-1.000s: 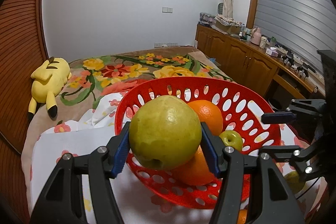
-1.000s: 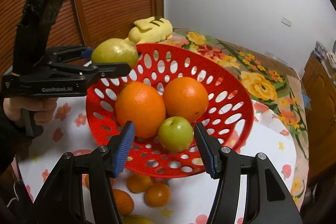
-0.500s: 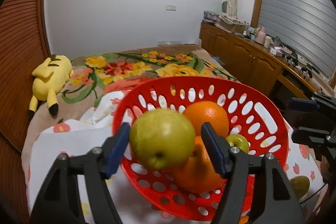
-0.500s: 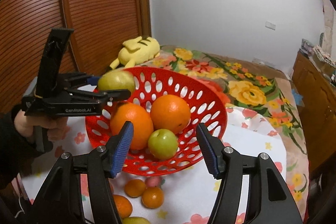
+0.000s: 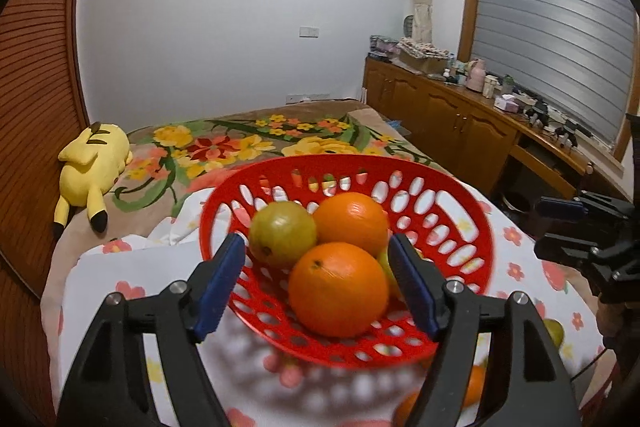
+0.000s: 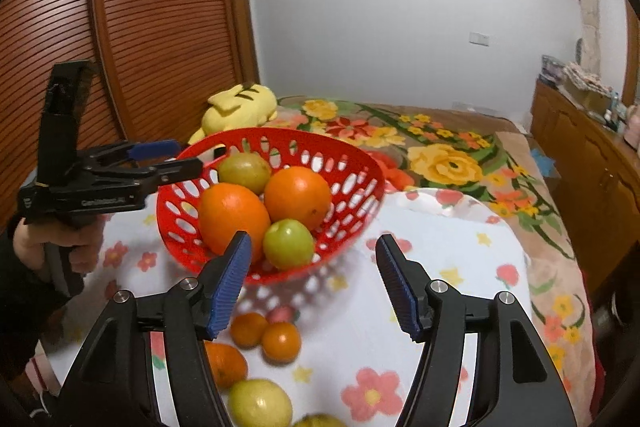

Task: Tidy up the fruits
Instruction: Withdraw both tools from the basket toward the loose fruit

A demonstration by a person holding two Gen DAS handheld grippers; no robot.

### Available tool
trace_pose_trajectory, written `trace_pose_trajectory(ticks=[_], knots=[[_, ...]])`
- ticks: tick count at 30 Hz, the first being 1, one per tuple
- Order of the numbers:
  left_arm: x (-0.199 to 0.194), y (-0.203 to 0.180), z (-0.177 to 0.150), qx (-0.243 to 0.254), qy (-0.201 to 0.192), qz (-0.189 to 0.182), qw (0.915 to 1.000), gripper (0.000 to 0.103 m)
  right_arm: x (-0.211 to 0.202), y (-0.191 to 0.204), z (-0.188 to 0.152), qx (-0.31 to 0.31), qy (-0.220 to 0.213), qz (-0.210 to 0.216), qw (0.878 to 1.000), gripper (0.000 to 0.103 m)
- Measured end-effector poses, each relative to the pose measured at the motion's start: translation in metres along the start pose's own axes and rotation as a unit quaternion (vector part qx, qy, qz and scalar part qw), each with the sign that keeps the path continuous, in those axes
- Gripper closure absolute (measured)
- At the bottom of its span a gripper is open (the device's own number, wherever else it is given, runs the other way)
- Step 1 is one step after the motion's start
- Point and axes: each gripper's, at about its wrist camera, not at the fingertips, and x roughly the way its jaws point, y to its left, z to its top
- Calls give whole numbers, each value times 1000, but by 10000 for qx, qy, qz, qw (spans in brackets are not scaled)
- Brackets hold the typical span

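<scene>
A red perforated basket (image 5: 340, 159) (image 6: 280, 132) on a floral cloth holds a yellow-green pear (image 5: 282, 233) (image 6: 244, 169), two oranges (image 5: 338, 295) (image 6: 298, 197) and a small green apple (image 6: 288, 243). My left gripper (image 5: 316, 241) (image 6: 184, 157) hovers at the basket's near rim, jaws opening, nothing pressed between the pads. My right gripper (image 6: 313, 239) (image 5: 576, 227) hangs over the basket's other side, jaws opening and empty. Several small oranges (image 6: 281, 341) and a yellow-green fruit (image 6: 260, 403) lie loose on the cloth below it.
A yellow plush toy (image 5: 90, 163) lies on the flowered blanket behind the basket. A slatted wooden door (image 6: 120, 27) stands to the left and a cluttered wooden cabinet (image 5: 460, 119) to the right. A hand (image 6: 44, 239) grips the left tool.
The left gripper let go of the pear, which now rests in the basket, and drew back. The right gripper backed away from the basket, rose and widened.
</scene>
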Motion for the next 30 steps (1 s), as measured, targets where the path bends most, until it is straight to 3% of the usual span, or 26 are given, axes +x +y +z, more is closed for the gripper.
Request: trace_pose_trajectory(ticks=[17, 22, 30], knots=[[-45, -59, -41, 379, 88, -491, 9980, 25, -60, -5, -73, 411, 153, -694, 9966, 36], [-37, -65, -62, 505, 241, -300, 9980, 25, -66, -7, -94, 530, 255, -750, 9954, 35], [-22, -59, -89, 233, 502, -332, 9979, 25, -52, -8, -108, 631, 482, -653, 9947, 32]])
